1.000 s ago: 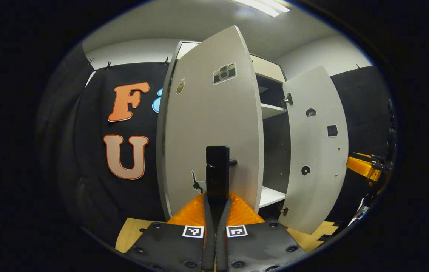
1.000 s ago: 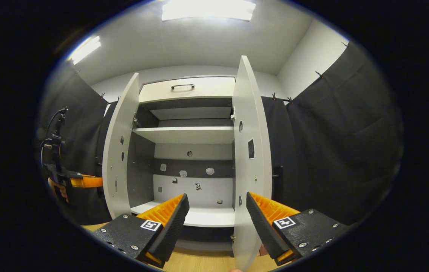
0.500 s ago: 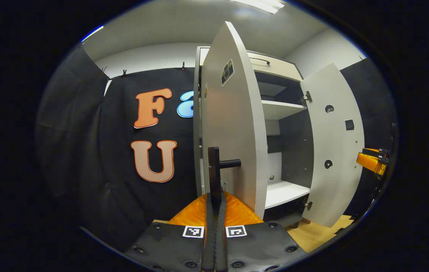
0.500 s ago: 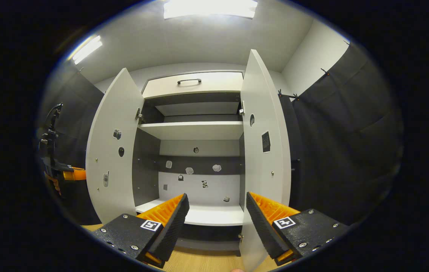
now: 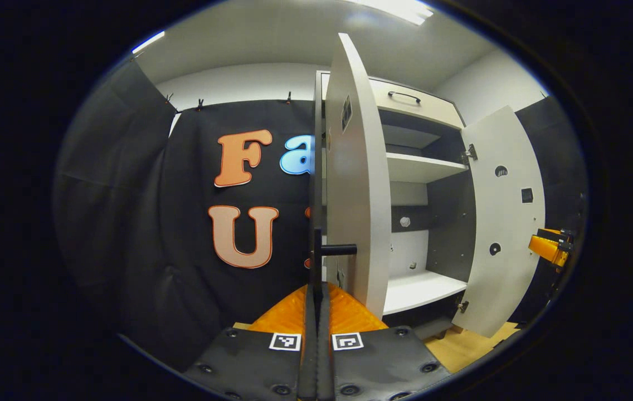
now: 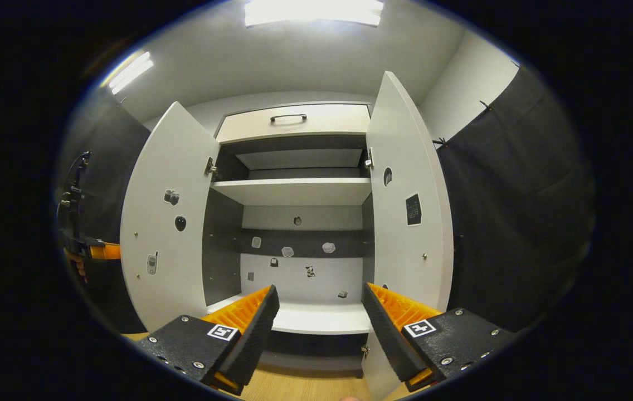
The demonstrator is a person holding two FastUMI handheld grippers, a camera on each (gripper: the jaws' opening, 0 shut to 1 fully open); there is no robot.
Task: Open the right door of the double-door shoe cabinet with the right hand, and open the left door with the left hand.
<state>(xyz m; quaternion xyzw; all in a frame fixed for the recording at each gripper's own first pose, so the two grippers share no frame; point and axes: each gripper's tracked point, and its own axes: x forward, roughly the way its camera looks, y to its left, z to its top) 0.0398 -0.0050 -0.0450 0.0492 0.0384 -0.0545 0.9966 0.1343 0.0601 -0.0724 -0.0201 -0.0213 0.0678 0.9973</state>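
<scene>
Against the black-draped booth, the tall white double-door shoe cabinet (image 6: 294, 120) stands open, the left gripper (image 5: 316, 289) fingers pinched on the left door's black bar handle (image 5: 317, 253) to swing it, the right gripper (image 6: 319, 320) fingers wide, its white right door (image 6: 408, 223) released beside them.

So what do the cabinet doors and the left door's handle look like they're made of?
Doors: likely laminated board, matte pale grey; flat faces, thin plain edges, screwed hinges. Handle: dark bar, smooth; metal or plastic, can't tell. The left gripper is shut on it.

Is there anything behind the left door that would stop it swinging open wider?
Nothing visible does. The left door, its handle clamped in the left claw, swings toward the cloth wall, and the gap between them looks clear.
</scene>
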